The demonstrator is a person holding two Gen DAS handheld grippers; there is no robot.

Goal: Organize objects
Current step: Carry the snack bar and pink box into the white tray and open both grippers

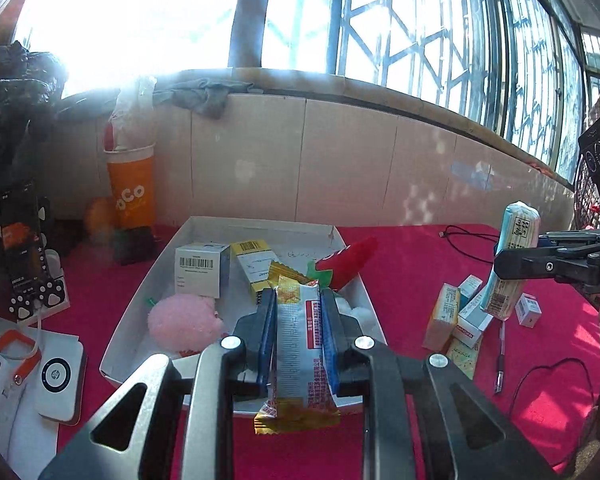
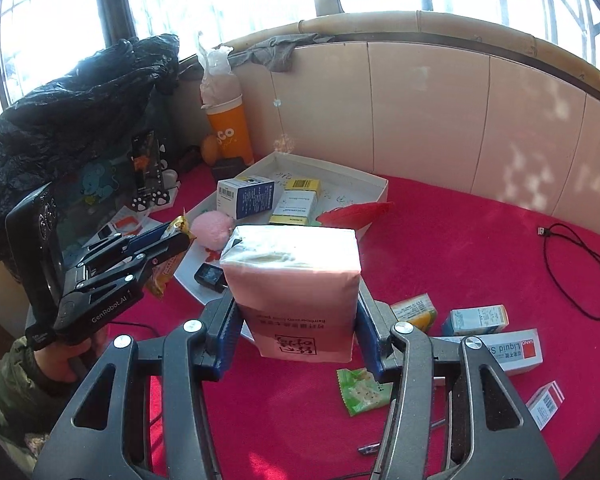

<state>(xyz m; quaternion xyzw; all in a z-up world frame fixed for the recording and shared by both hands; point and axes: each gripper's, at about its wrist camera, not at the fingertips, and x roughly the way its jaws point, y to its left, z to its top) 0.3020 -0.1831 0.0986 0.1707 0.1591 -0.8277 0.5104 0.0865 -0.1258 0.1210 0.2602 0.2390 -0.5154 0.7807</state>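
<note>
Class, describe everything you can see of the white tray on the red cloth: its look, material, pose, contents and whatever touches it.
The white tray is a shallow, open rectangular box with low upright walls; it looks like thin cardboard. It lies flat on the red cloth, near the tiled wall. Inside lie a white barcode box, a yellow-and-white box, a pink fluffy toy, a red plush chilli leaning over the far-right rim, and a small black device. Faint handwriting marks its floor. Neither gripper touches it.

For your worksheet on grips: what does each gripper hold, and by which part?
The left gripper clamps a silver-and-yellow foil snack packet across its middle. The right gripper pinches a pink plastic-wrapped tissue pack by its two sides, near its lower end.
</note>
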